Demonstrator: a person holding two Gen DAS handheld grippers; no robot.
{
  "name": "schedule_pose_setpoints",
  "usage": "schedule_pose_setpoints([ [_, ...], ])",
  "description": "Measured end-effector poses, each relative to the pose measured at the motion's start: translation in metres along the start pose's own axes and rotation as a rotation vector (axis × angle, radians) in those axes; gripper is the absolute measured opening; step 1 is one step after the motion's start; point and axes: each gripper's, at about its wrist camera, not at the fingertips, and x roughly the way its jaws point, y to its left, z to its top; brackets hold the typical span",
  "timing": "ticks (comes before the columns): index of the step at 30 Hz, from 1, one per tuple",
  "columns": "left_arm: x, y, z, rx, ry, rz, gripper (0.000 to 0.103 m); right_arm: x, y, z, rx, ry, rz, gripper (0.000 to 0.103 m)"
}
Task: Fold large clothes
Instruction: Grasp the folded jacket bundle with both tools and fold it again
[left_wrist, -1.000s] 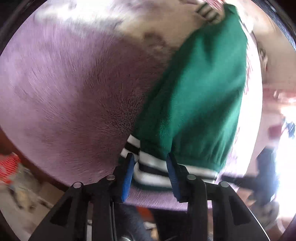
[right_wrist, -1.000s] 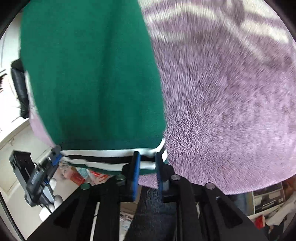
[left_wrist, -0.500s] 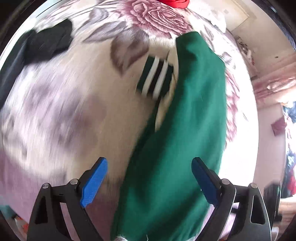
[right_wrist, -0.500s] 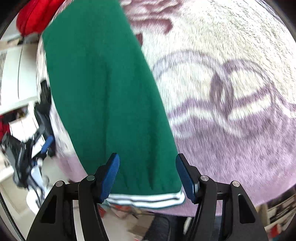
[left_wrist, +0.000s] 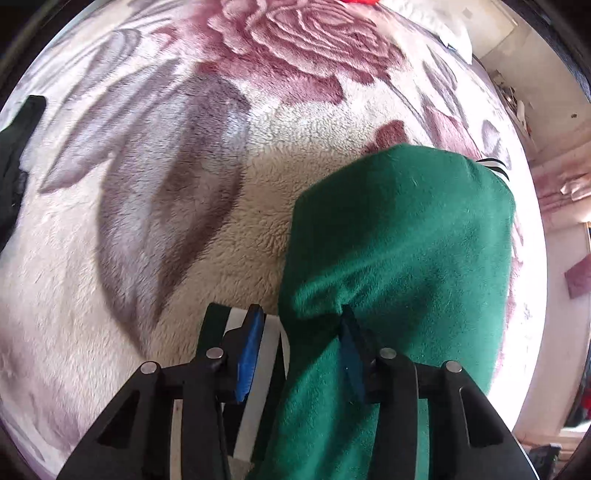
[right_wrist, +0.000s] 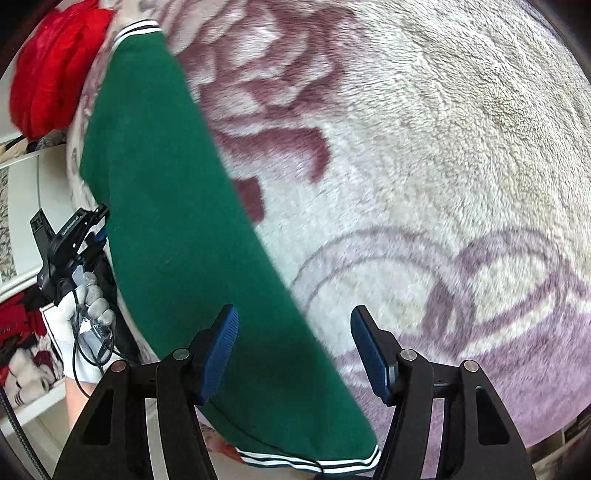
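A green fleece garment (left_wrist: 399, 258) with black-and-white striped trim lies folded on a floral plush blanket (left_wrist: 184, 177). My left gripper (left_wrist: 299, 332) has narrowed on the garment's near edge; green fabric bunches over its right finger and the striped cuff (left_wrist: 266, 354) lies between the pads. In the right wrist view the garment (right_wrist: 170, 221) runs as a long strip from far left to near centre, its striped hem (right_wrist: 310, 459) at the bottom. My right gripper (right_wrist: 295, 343) is open and empty just above the garment's right edge.
A red garment (right_wrist: 48, 74) lies at the far left of the bed. A dark garment (left_wrist: 14, 155) lies at the blanket's left edge. The other hand-held gripper and a white-gloved hand (right_wrist: 74, 288) show at left, off the bed's edge.
Both grippers let go of the striped hem and opened. The left one moved forward along the garment and has since closed in on its folded edge. The right one stays open.
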Motion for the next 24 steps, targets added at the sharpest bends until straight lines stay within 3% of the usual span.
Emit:
schedule_pose_setpoints([
  [3, -0.028, 0.001, 0.008, -0.039, 0.020, -0.095, 0.040, -0.008, 0.001, 0.022, 0.016, 0.012, 0.033, 0.065],
  [7, -0.059, -0.012, 0.033, 0.008, -0.044, -0.192, 0.042, -0.021, 0.039, 0.068, -0.041, -0.014, 0.085, 0.065],
  [10, -0.041, -0.023, 0.055, 0.070, -0.075, -0.135, 0.042, -0.025, 0.089, 0.118, -0.107, -0.075, 0.119, 0.065],
  [13, 0.002, -0.030, 0.072, 0.097, -0.011, -0.091, 0.042, -0.022, 0.144, 0.172, -0.187, -0.167, 0.138, 0.063],
  [17, 0.046, -0.026, 0.093, 0.085, 0.061, -0.035, 0.044, 0.010, 0.200, 0.239, -0.206, -0.153, 0.192, 0.053],
  [21, 0.056, -0.025, 0.098, 0.105, 0.053, -0.027, 0.045, 0.058, 0.218, 0.286, -0.149, -0.168, 0.022, 0.044],
  [24, 0.057, -0.024, 0.100, 0.099, 0.046, -0.033, 0.045, 0.069, 0.230, 0.292, -0.125, -0.168, 0.004, 0.044],
])
